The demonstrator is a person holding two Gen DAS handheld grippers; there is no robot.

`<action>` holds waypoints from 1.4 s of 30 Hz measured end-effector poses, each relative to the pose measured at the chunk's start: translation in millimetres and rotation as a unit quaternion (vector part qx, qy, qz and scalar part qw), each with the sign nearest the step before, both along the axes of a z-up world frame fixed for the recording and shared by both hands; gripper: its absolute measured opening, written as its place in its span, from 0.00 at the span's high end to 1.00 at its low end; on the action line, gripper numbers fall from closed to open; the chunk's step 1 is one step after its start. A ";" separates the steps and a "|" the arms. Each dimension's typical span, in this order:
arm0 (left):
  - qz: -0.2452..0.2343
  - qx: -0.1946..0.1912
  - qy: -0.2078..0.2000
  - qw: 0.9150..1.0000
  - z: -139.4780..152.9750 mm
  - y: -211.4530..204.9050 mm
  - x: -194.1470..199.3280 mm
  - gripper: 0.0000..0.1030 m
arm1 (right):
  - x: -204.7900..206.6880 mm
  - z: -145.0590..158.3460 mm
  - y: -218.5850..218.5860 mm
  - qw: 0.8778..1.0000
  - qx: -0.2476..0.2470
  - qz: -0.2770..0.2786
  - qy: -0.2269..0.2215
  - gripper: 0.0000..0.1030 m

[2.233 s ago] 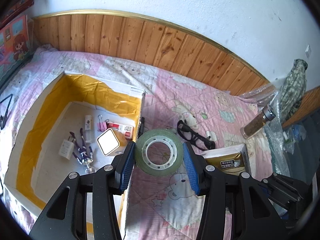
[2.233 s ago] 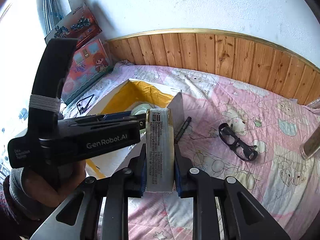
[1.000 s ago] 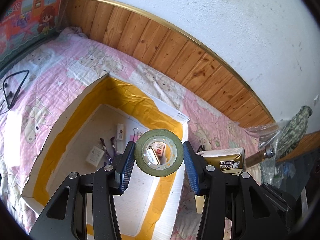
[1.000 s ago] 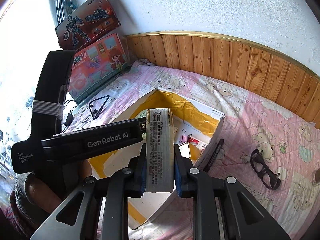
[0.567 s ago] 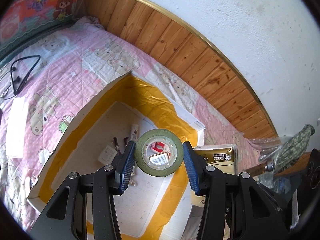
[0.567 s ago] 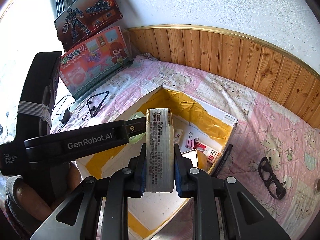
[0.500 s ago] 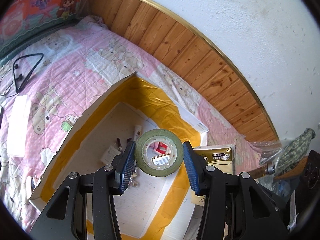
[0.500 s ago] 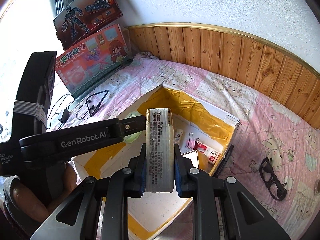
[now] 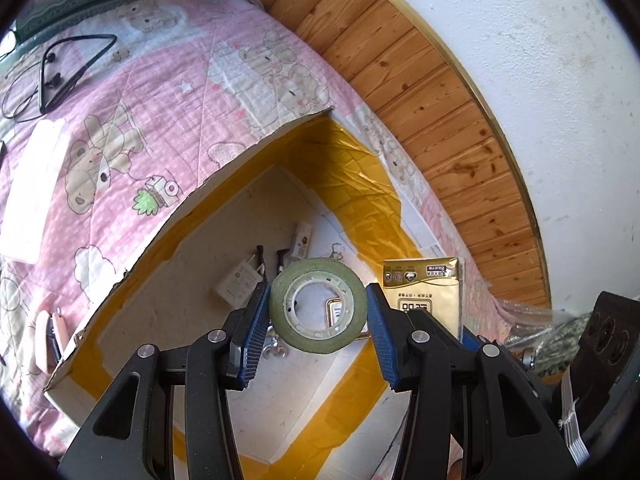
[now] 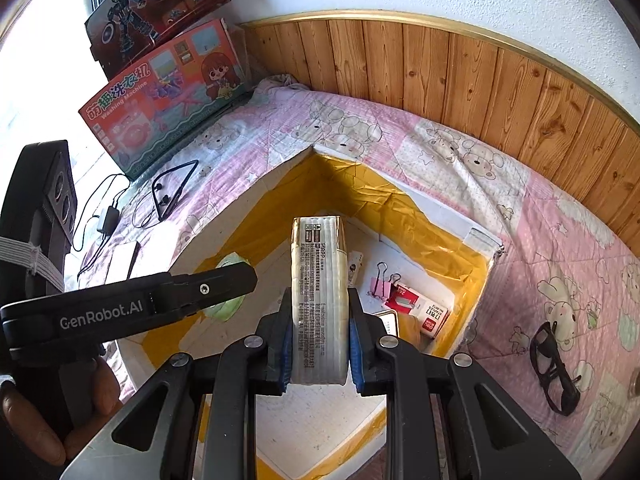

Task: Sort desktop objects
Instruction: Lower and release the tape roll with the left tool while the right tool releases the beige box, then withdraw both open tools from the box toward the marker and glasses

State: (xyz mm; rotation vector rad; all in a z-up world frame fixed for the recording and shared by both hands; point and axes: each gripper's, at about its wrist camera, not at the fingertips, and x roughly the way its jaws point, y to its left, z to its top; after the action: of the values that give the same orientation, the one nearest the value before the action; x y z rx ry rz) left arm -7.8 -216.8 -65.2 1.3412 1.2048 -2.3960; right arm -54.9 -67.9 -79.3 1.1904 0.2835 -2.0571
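Now the tape roll [image 9: 318,312] hangs between the blue pads of the left tongs [image 9: 318,318], which stand wide and clamp it by its outer rim, its hole facing the camera. It is a dull green ring on a clear plastic core, held over the open box [image 9: 132,256]. Gripping it across the rim probably keeps it from rolling and lets it fall flat when let go. Beside it, the tissue pack [image 10: 319,300] sits narrow side up in the right tongs [image 10: 319,346], which are nearly closed and pinch its two broad faces; it is gold with small black print down the side, and soft enough to bulge slightly at the pads. Both loads are poised above the box, so dropping them in looks like the step in hand. Inside the box, lined with yellow tape, lie a white charger [image 9: 239,282], a pink clip [image 10: 382,284] and a red-and-white staple carton [image 10: 420,308]. Outside it, on the pink bear-print bed cover [image 10: 552,248], black glasses [image 10: 554,368] lie well to the right, and a neckband earphone [image 10: 172,190] to the left.
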 end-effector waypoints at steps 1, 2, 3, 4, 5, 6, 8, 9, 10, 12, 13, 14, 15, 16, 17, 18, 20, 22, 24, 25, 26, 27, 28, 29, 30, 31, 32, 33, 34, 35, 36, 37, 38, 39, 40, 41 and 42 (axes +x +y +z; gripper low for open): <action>0.001 0.000 -0.006 1.000 -2.2 -0.1 -0.3 0.52 | -1.9 -2.1 -2.6 1.000 0.002 0.001 -0.004 0.77; 0.002 -0.003 -0.012 1.000 -4.0 0.0 -0.2 0.52 | -3.5 -4.3 -5.5 1.000 0.006 0.002 -0.008 0.77; 0.004 -0.005 -0.018 1.000 -6.2 -0.4 -0.3 0.52 | -5.1 -6.4 -8.7 1.000 0.010 0.004 -0.011 0.77; 0.009 -0.006 -0.024 1.000 -8.5 -2.1 0.8 0.52 | -6.7 -7.9 -12.2 1.000 0.014 0.006 -0.014 0.77; 0.016 -0.008 -0.031 0.999 -10.3 -4.5 1.3 0.52 | -7.6 -10.0 -16.3 1.000 0.023 0.009 -0.015 0.77; 0.021 -0.010 -0.037 0.999 -11.8 -7.5 2.7 0.52 | -8.6 -12.5 -21.0 0.999 0.031 0.013 -0.017 0.77; 0.031 -0.014 -0.047 0.998 -14.2 -12.0 4.6 0.52 | -10.4 -17.5 -29.3 0.999 0.043 0.017 -0.020 0.77; 0.035 -0.017 -0.052 0.998 -15.2 -12.9 5.1 0.52 | -11.4 -20.2 -34.0 0.998 0.051 0.021 -0.021 0.77; 0.038 -0.018 -0.057 0.997 -16.4 -14.0 5.3 0.52 | -12.7 -22.9 -37.8 0.998 0.059 0.023 -0.021 0.77; 0.042 -0.013 -0.069 0.997 -20.0 -15.4 5.9 0.52 | -18.3 -28.3 -43.5 0.997 0.072 0.026 -0.023 0.77; 0.041 -0.008 -0.073 0.996 -22.1 -15.1 5.7 0.52 | -22.1 -30.6 -45.0 0.996 0.080 0.026 -0.023 0.77; 0.039 -0.004 -0.077 0.996 -24.1 -14.2 5.3 0.52 | -26.5 -33.6 -45.6 0.996 0.086 0.024 -0.025 0.77; 0.035 -0.003 -0.081 0.996 -25.9 -12.7 4.4 0.52 | -30.2 -36.0 -45.5 0.995 0.088 0.022 -0.029 0.77; 0.032 -0.003 -0.086 0.996 -27.0 -10.8 3.0 0.52 | -33.6 -38.8 -46.5 0.995 0.092 0.024 -0.037 0.76; 0.030 -0.003 -0.092 0.995 -29.0 -9.1 2.3 0.51 | -36.6 -41.7 -47.8 0.994 0.094 0.028 -0.045 0.76; 0.027 -0.002 -0.098 0.995 -31.5 -7.7 1.7 0.51 | -38.4 -43.2 -48.1 0.994 0.095 0.027 -0.047 0.75; 0.027 0.010 -0.110 0.994 -38.4 -7.0 1.3 0.51 | -40.6 -46.4 -48.3 0.993 0.098 0.025 -0.054 0.69; 0.030 0.022 -0.120 0.992 -43.7 -8.1 2.4 0.51 | -40.2 -46.6 -47.0 0.994 0.094 0.022 -0.054 0.61; 0.035 0.028 -0.122 0.992 -44.4 -9.7 3.6 0.51 | -38.4 -45.8 -45.4 0.994 0.091 0.020 -0.054 0.60; 0.037 0.027 -0.120 0.992 -43.0 -10.2 4.3 0.51 | -37.9 -44.7 -44.2 0.994 0.089 0.017 -0.054 0.60; 0.039 0.025 -0.118 0.992 -40.8 -10.5 4.8 0.51 | -37.3 -43.1 -42.4 0.995 0.086 0.015 -0.053 0.60; 0.040 0.023 -0.116 0.992 -38.5 -10.5 5.3 0.51 | -36.8 -41.3 -40.8 0.995 0.083 0.012 -0.052 0.60; 0.041 0.019 -0.114 0.993 -36.5 -9.9 5.3 0.51 | -36.0 -39.2 -38.9 0.995 0.080 0.010 -0.051 0.58; 0.041 0.017 -0.112 0.993 -35.0 -9.2 5.4 0.51 | -34.9 -37.2 -37.2 0.996 0.077 0.009 -0.051 0.56; 0.040 0.018 -0.112 0.993 -34.3 -8.6 4.8 0.50 | -33.2 -35.8 -35.5 0.996 0.075 0.009 -0.051 0.54; 0.039 0.020 -0.112 0.993 -34.4 -7.6 4.6 0.50 | -31.8 -34.5 -34.0 0.996 0.074 0.009 -0.050 0.52; 0.038 0.021 -0.112 0.993 -34.8 -6.9 4.4 0.50 | -29.9 -33.2 -32.2 0.996 0.074 0.007 -0.049 0.52; 0.037 0.022 -0.112 0.993 -35.0 -6.3 3.9 0.49 | -28.2 -32.0 -30.0 0.996 0.072 0.007 -0.050 0.52; 0.036 0.023 -0.112 0.993 -35.4 -5.2 3.5 0.49 | -27.2 -31.1 -27.5 0.996 0.068 0.008 -0.052 0.51; 0.034 0.026 -0.111 0.993 -35.8 -3.9 3.0 0.48 | -26.1 -30.1 -24.7 0.996 0.067 0.007 -0.051 0.51; 0.032 0.028 -0.110 0.993 -35.7 -3.0 2.3 0.47 | -25.1 -28.7 -21.6 0.997 0.064 0.006 -0.051 0.51; 0.030 0.030 -0.109 0.993 -35.2 -1.5 1.8 0.47 | -24.0 -27.2 -18.4 0.997 0.060 0.005 -0.052 0.51; 0.028 0.029 -0.107 0.993 -34.3 0.1 1.4 0.47 | -22.7 -25.7 -15.3 0.997 0.057 0.004 -0.054 0.50; 0.026 0.028 -0.106 0.994 -33.1 1.4 1.2 0.47 | -21.3 -24.2 -12.6 0.997 0.054 0.003 -0.053 0.50; 0.025 0.027 -0.104 0.994 -31.5 2.9 0.8 0.47 | -20.2 -22.6 -10.1 0.997 0.052 0.003 -0.052 0.48; 0.023 0.025 -0.102 0.994 -29.9 4.6 0.5 0.47 | -19.0 -20.8 -7.4 0.998 0.047 0.003 -0.052 0.48; 0.022 0.024 -0.101 0.994 -28.4 6.4 0.1 0.47 | -17.7 -18.9 -4.5 0.998 0.043 0.003 -0.053 0.48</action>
State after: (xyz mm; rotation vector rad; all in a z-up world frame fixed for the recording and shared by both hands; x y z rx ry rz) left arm -7.8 -210.4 -93.6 1.5117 1.2288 -2.1548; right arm -72.6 -72.5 -98.2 1.3435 0.3275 -1.9869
